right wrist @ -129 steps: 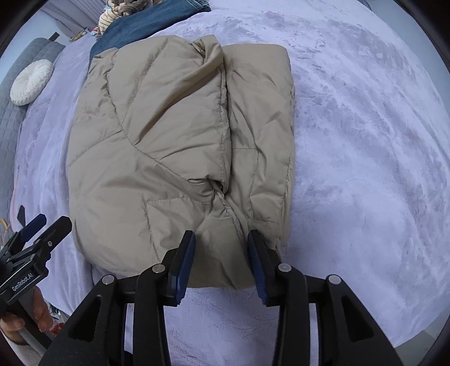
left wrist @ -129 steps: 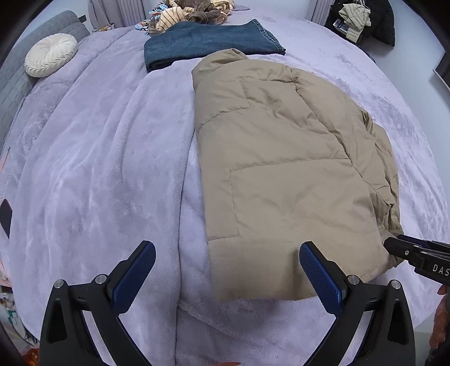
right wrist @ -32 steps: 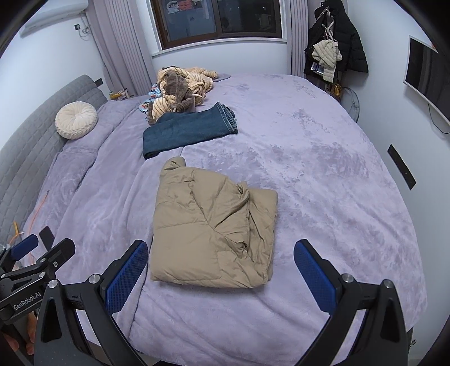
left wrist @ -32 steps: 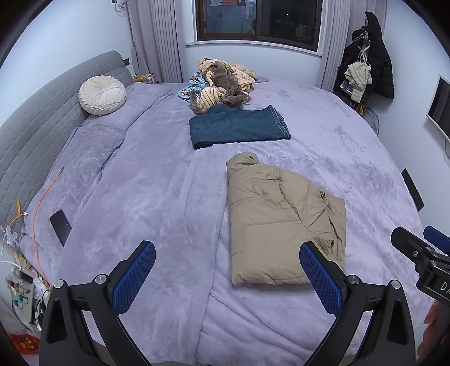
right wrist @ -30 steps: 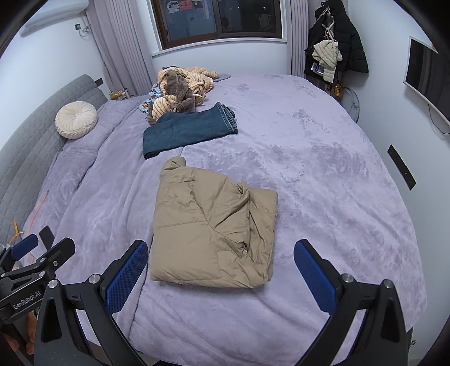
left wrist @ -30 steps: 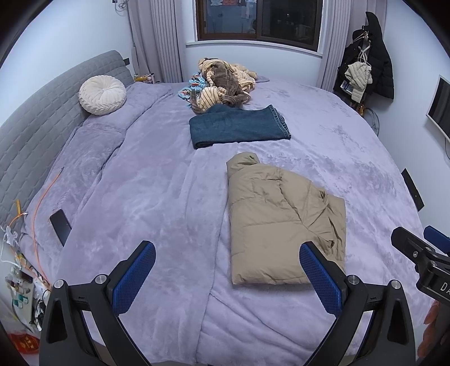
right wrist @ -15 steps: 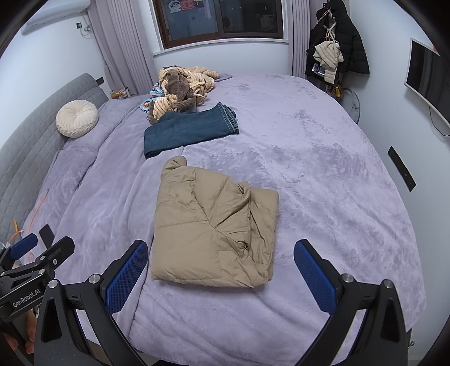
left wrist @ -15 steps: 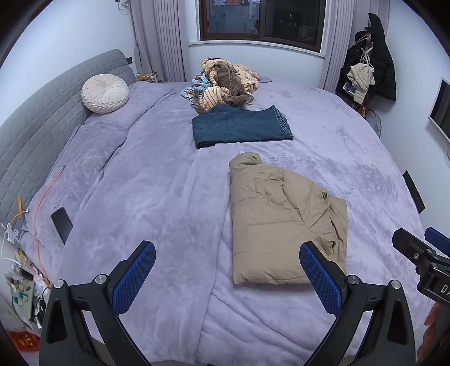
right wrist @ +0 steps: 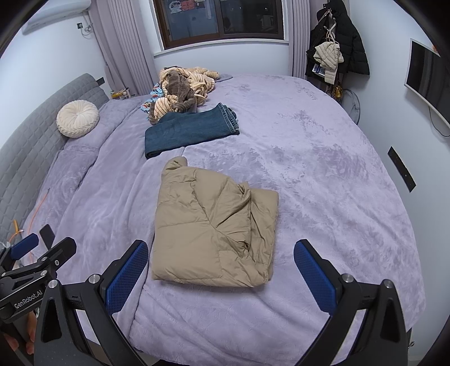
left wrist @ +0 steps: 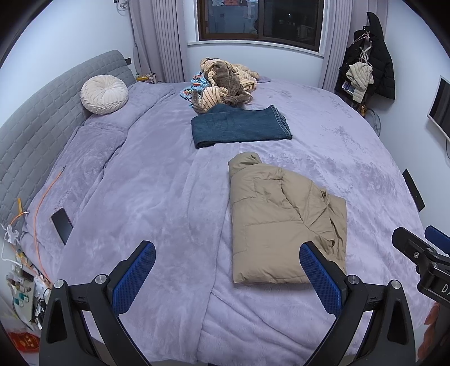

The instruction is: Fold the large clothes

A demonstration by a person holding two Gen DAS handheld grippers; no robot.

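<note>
Lavender plush-covered bed (left wrist: 157, 197) filled both views. Folded tan quilted puffer jacket (right wrist: 213, 228) lay near foot edge, centre-right, collar end pointing twd headboard. Folded dark-blue denim jeans (left wrist: 239, 129) lay beyond it, apart. Heap of striped beige/brown clothes (right wrist: 182, 87) sat just behind jeans. Round cream pleated cushion (left wrist: 104, 94) against grey headboard. L gripper (left wrist: 225, 273) and R gripper (right wrist: 220, 270): jaws spread wide, empty, above foot edge, clear of jacket.

A round cream cushion (left wrist: 104, 95) leans on the grey quilted headboard (left wrist: 42, 124). A black phone (left wrist: 62, 224) lies near the bed's (left wrist: 140, 197) edge. Dark coats (right wrist: 337, 45) hang beside the curtained window (right wrist: 222, 19); a screen (right wrist: 427, 76) is wall-mounted.
</note>
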